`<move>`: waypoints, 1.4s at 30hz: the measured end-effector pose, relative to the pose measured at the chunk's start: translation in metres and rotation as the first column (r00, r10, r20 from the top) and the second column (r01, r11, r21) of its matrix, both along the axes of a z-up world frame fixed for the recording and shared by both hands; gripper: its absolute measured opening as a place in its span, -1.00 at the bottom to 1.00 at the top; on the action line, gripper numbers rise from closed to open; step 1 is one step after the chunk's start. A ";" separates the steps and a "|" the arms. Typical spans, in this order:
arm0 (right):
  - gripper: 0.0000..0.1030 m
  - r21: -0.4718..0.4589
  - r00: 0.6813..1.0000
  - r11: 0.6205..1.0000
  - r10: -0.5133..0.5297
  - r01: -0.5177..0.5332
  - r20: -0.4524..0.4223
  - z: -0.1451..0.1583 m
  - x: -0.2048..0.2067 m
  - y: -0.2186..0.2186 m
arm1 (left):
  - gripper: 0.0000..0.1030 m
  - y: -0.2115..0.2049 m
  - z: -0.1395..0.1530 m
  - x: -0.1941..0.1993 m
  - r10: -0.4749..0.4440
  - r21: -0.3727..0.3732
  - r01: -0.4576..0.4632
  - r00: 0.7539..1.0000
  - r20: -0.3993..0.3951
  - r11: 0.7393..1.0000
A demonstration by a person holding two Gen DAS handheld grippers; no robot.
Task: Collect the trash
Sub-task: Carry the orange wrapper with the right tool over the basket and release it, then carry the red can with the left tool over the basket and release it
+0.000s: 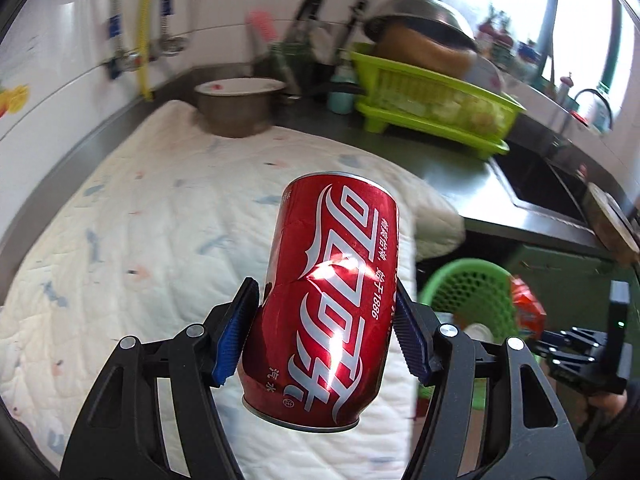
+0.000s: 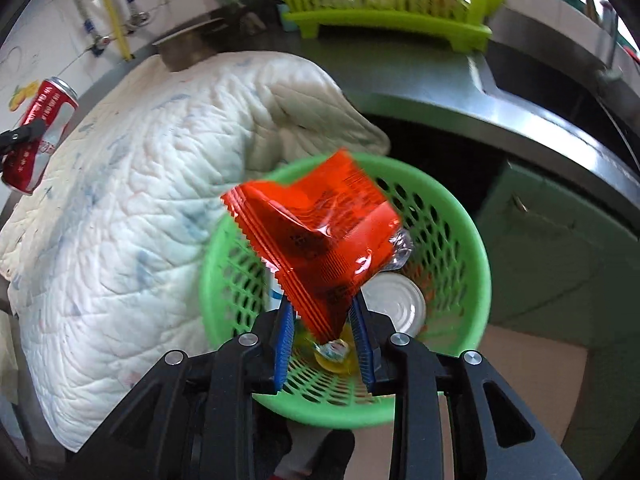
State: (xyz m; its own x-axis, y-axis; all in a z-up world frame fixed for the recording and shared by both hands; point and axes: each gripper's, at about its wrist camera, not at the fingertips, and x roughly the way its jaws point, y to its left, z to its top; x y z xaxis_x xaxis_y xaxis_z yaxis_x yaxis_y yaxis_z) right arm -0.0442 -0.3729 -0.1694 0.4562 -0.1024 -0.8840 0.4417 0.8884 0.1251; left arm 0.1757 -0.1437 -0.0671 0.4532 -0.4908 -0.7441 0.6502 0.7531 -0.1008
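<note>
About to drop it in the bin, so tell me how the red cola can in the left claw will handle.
The cola can is creased where the left claw pinches it, so it is probably empty, light and easily crushed further. Its glossy, glaring surface suggests it may slip between the pads. Being round, it would likely roll if it landed outside the green basket.

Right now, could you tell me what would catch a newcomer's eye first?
The dented red cola can, clamped in the left tongs above the white quilt. Then the orange-red wrapper, pinched in the right tongs over the green basket that holds other trash.
</note>
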 end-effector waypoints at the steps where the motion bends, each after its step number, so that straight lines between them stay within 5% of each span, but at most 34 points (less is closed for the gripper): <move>1: -0.41 0.009 1.000 1.000 -0.011 0.011 -0.006 -0.004 -0.004 -0.004 | 0.24 -0.010 -0.003 -0.008 -0.023 -0.001 0.023 1.000 -0.009 1.000; 4: -0.37 0.021 0.999 0.999 -0.038 0.039 -0.017 -0.010 -0.015 -0.012 | 0.24 -0.041 -0.013 -0.029 -0.078 0.002 0.078 0.996 -0.041 0.997; 8: 0.00 0.018 0.998 0.998 -0.057 0.057 -0.005 -0.007 -0.031 -0.018 | 0.24 -0.070 -0.025 -0.051 -0.125 0.000 0.125 0.989 -0.078 0.992; 17: 0.20 0.005 0.993 0.995 -0.095 0.095 0.069 0.025 -0.064 -0.031 | 0.25 -0.124 -0.051 -0.091 -0.229 0.010 0.233 0.961 -0.153 0.972; 32: 0.27 0.001 0.990 0.996 -0.085 0.085 0.109 0.047 -0.091 -0.027 | 0.40 -0.181 -0.084 -0.119 -0.289 0.025 0.304 0.924 -0.249 0.952; 42: 0.32 -0.001 0.990 0.999 -0.052 0.053 0.128 0.052 -0.085 -0.025 | 0.51 -0.167 -0.070 -0.113 -0.249 0.026 0.260 0.944 -0.215 0.965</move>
State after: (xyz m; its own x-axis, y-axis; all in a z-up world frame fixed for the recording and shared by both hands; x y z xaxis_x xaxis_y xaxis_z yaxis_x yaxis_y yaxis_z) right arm -0.1287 -0.3977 -0.1178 0.5592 -0.1326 -0.8183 0.4685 0.8649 0.1800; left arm 0.0624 -0.3110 -0.1372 0.1503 -0.5267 -0.8367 0.7895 0.5733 -0.2191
